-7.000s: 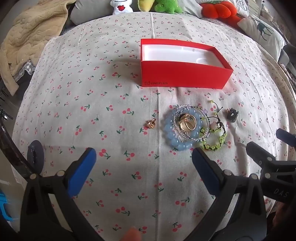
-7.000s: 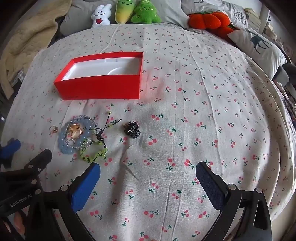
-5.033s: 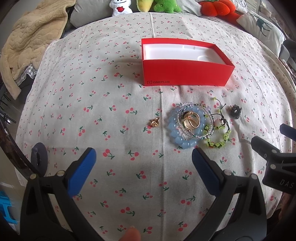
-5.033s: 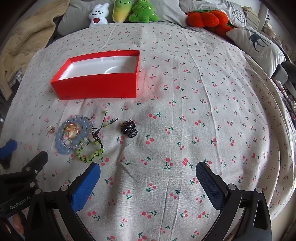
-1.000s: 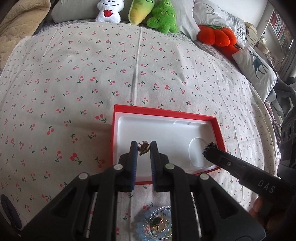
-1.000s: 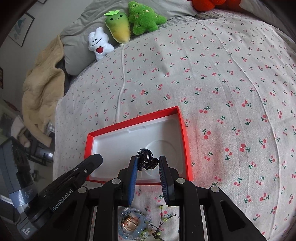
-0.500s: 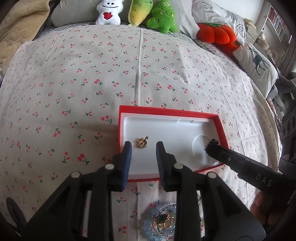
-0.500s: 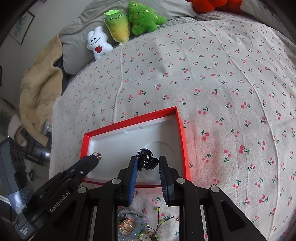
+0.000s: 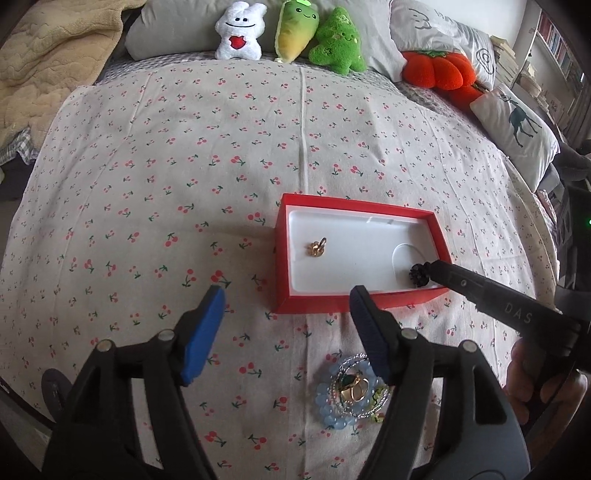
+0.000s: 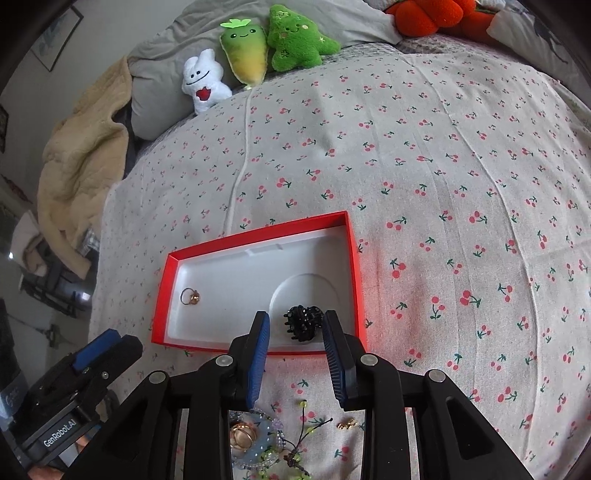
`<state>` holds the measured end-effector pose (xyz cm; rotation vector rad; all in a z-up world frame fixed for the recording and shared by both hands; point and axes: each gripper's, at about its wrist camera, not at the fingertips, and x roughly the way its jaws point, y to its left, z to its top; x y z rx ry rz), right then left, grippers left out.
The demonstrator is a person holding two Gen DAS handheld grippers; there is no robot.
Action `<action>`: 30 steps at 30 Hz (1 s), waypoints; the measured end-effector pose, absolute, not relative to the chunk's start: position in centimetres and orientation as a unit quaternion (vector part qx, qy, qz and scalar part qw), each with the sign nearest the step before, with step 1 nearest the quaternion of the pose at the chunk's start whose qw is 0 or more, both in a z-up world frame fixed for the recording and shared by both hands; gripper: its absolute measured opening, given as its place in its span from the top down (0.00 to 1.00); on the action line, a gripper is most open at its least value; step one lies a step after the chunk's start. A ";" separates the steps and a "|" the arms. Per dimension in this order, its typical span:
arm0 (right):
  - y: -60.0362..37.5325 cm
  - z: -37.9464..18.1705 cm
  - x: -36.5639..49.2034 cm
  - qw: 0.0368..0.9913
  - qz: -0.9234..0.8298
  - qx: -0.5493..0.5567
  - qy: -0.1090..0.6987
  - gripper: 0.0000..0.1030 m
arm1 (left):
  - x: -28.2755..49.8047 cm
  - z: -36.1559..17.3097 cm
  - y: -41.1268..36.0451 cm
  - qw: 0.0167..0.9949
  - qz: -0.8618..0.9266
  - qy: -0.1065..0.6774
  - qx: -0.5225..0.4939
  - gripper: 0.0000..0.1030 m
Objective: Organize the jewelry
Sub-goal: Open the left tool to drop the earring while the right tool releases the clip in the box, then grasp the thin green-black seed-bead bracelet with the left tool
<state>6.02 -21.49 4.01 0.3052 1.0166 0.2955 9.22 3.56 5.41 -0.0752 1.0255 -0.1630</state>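
The bed (image 9: 207, 155), spread with a cherry-print sheet, carries everything, with plush toys (image 9: 288, 33) lined along the pillows at its far side. On it sits the red box (image 9: 291, 258), open, its white tray now holding two pieces where seven seconds ago it held none.

The left tool (image 9: 286, 328) has pulled back from the box and spread wide, empty; half a second ago its pads were only slightly parted over the tray, and a second ago they pinched the gold ring. The right tool (image 10: 295, 350) has also let go: its pads stand apart on either side of the black hair claw (image 10: 303, 322), which rests on the tray floor by the rounded recess at the box's right end, no longer squeezed as it was half a second ago.

The gold ring (image 9: 316, 248) lies free at the tray's left end. Both first deliveries look finished, so the remaining work is probably the heap on the sheet in front of the box: the blue bead bracelet (image 9: 332, 406) with rings and thinner strands piled inside it, and a small gold piece (image 10: 346, 424) beside it.

Readable writing: "GenRobot.AI" on the left tool's body in the right wrist view, and "DAS" on the right tool's arm in the left wrist view.
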 end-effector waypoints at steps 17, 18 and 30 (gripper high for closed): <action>-23.7 6.3 -0.5 0.867 0.141 0.114 0.464 0.20 | 4.4 5.0 4.5 0.854 -0.068 0.515 -0.029 0.04; -23.7 6.3 -0.8 0.866 0.140 0.111 0.466 0.20 | 4.1 4.9 4.6 0.854 -0.067 0.516 -0.025 0.04; -25.1 4.1 -2.9 0.859 0.110 0.068 0.495 0.19 | 2.2 2.6 5.1 0.840 -0.071 0.537 0.007 0.04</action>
